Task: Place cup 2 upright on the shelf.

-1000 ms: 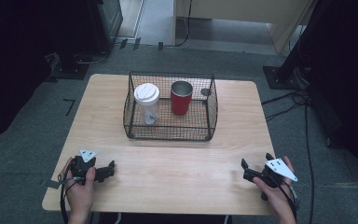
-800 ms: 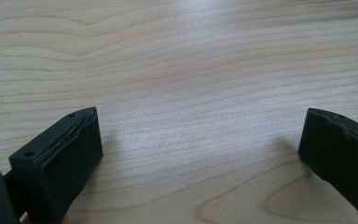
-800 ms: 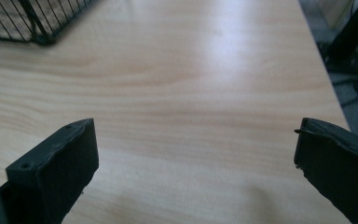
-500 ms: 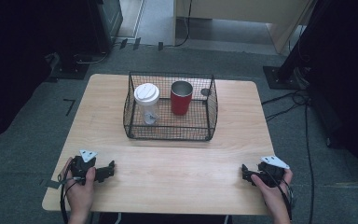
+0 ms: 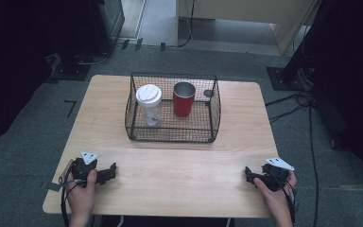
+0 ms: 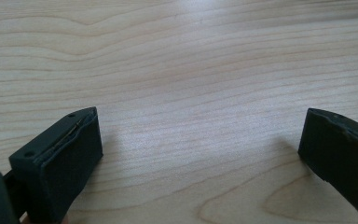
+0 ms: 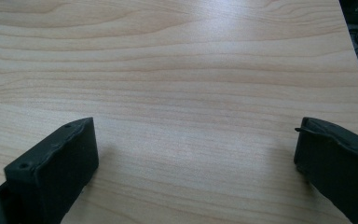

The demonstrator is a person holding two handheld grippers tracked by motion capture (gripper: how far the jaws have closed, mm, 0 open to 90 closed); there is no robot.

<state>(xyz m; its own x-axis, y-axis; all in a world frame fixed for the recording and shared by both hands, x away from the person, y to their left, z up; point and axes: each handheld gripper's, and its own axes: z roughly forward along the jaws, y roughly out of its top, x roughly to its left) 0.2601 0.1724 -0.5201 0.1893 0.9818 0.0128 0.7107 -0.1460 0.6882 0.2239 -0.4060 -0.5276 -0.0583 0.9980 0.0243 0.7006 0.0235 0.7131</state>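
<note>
a light wooden table stands on a grey carpeted floor, and a black wire basket sits on its far half, roughly centred. inside the basket a clear cup with a white lid stands upright at the left, and a red tumbler with an open silvery rim stands upright just beside it to the right; the two look close but whether they touch is not clear. a small dark round thing shows at the basket's far right corner, too small to identify. the near half of the table is bare wood. the person's left hand holds the left gripper low at the near left edge of the table, pointing toward the middle, well apart from the basket. in the left gripper view its two black jaws stand wide apart with nothing but wood grain between them. the right hand holds the right gripper near the near right corner, pointing inward toward the other gripper. in the right gripper view its jaws are likewise spread wide over bare tabletop, with the table's edge and dark floor at the upper right. black cables trail across the floor to the right of the table.
</note>
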